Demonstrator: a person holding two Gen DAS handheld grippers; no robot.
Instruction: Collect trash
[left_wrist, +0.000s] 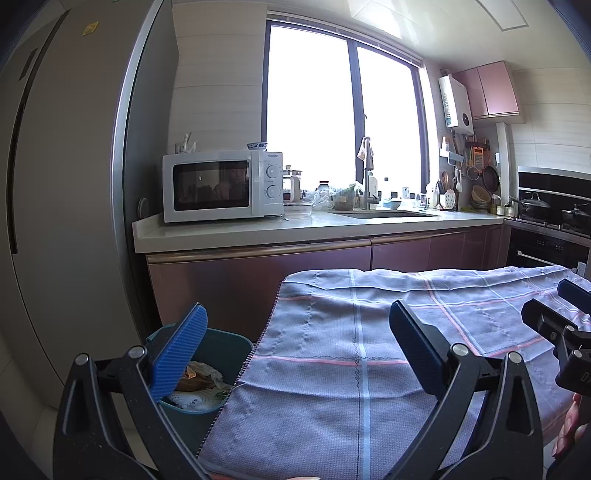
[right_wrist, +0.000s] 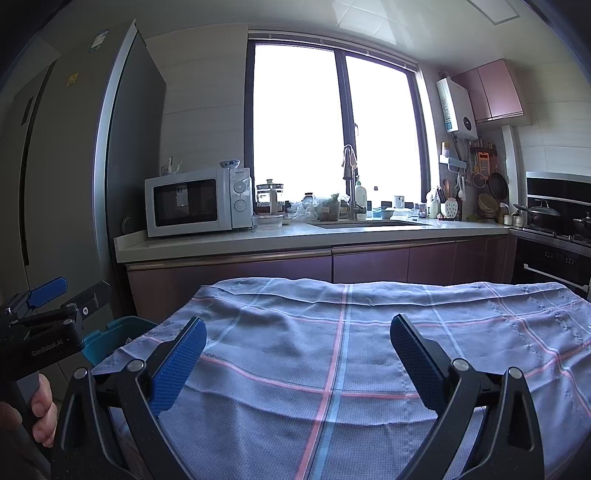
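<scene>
- Kitchen daylight pours through the big window (left_wrist: 340, 110) at the far side, above a pale counter (left_wrist: 258, 230) carrying a white microwave (left_wrist: 221, 184) and a sink faucet (left_wrist: 367, 177).
- Near me, a purple checked cloth (right_wrist: 332, 332) covers the table, and I see no scraps on it.
- My left tongs (left_wrist: 295, 354) hover over the cloth's left edge, spread wide with nothing between the 2 blue pads (left_wrist: 177, 354).
- My right tongs (right_wrist: 295, 365) hang over the middle of the cloth, equally wide apart and holding nothing.
- Just beside the table's left edge stands a teal bin (left_wrist: 229, 347); inside it lies the trash (left_wrist: 201, 380), crumpled wrappers and white scraps.
- From the right wrist view, my hand (right_wrist: 37, 410) grips the left tongs' handle at the near left.
- At the far right sit a stove (left_wrist: 554, 218) and pots.
</scene>
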